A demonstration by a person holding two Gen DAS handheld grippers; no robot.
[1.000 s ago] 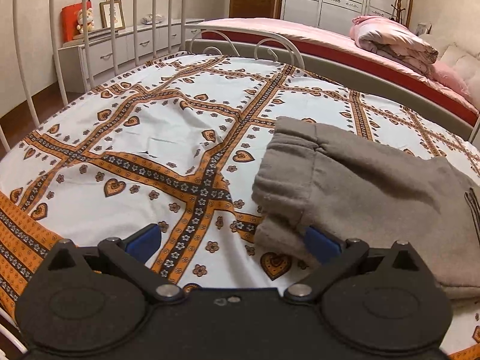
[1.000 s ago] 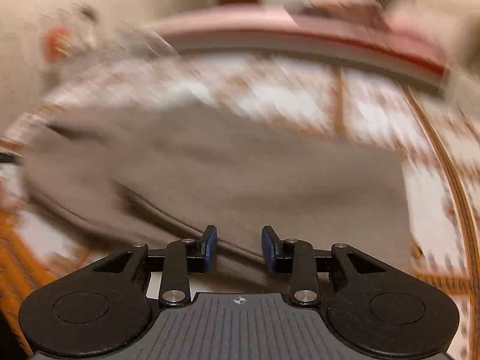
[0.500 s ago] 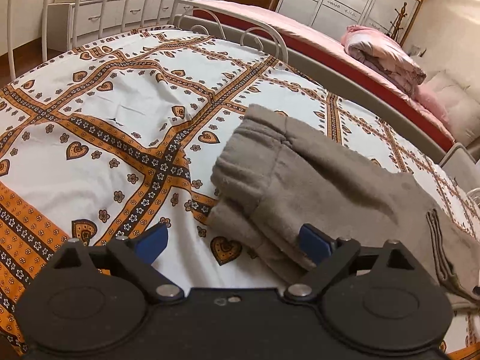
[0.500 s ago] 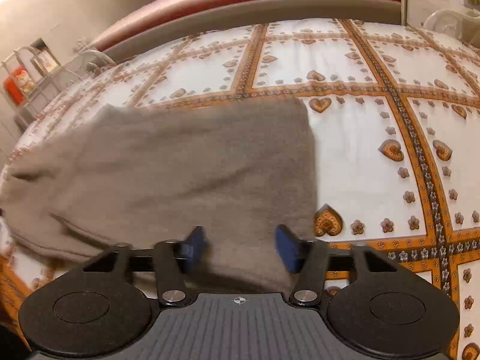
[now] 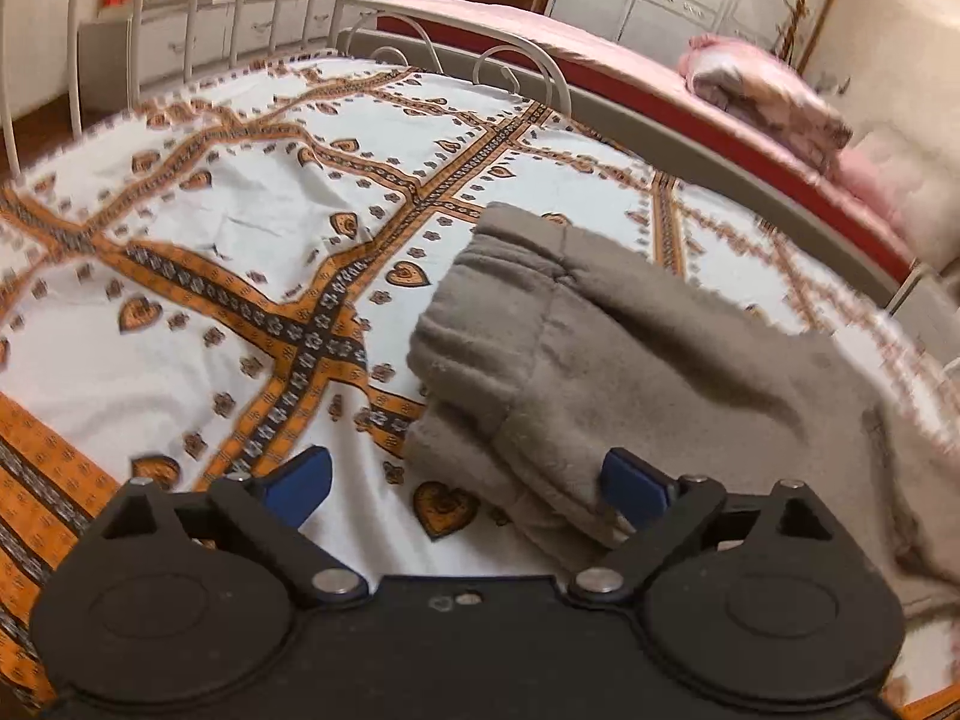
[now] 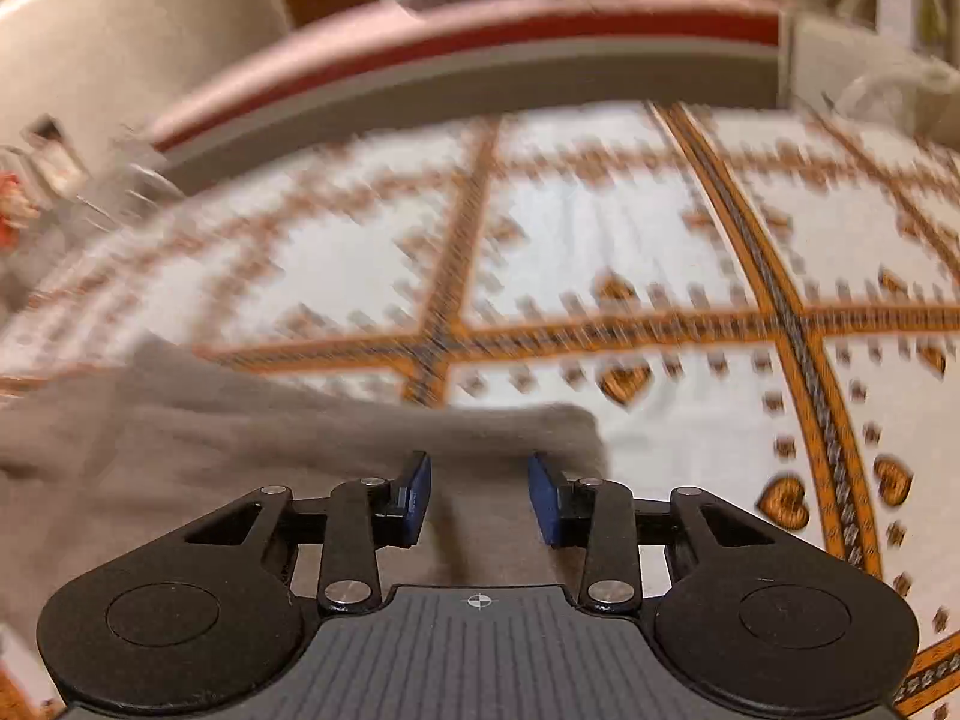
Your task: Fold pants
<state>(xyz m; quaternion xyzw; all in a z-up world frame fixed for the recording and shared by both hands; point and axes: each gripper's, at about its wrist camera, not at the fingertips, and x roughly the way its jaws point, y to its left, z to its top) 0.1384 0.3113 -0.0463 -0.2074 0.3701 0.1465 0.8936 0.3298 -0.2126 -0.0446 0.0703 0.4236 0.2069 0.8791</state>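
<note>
The left tool (image 5: 468,489) gapes wide, the right tool (image 6: 478,497) partly — neither grips anything. Soft, fleecy grey pants (image 5: 630,372) lie folded thick on the bed (image 5: 180,372), with smooth heart-print sheet stretching beyond to the curled metal rail (image 5: 456,54).

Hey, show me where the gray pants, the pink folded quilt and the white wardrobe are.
gray pants (image 5: 630,354), left wrist view, upper folded layer.
pink folded quilt (image 5: 774,96), left wrist view, its top.
white wardrobe (image 5: 678,6), left wrist view, door panel.

The pants (image 5: 630,360) lie on the bedsheet (image 5: 240,276), with the quilt (image 5: 762,90) on the bed behind.
</note>
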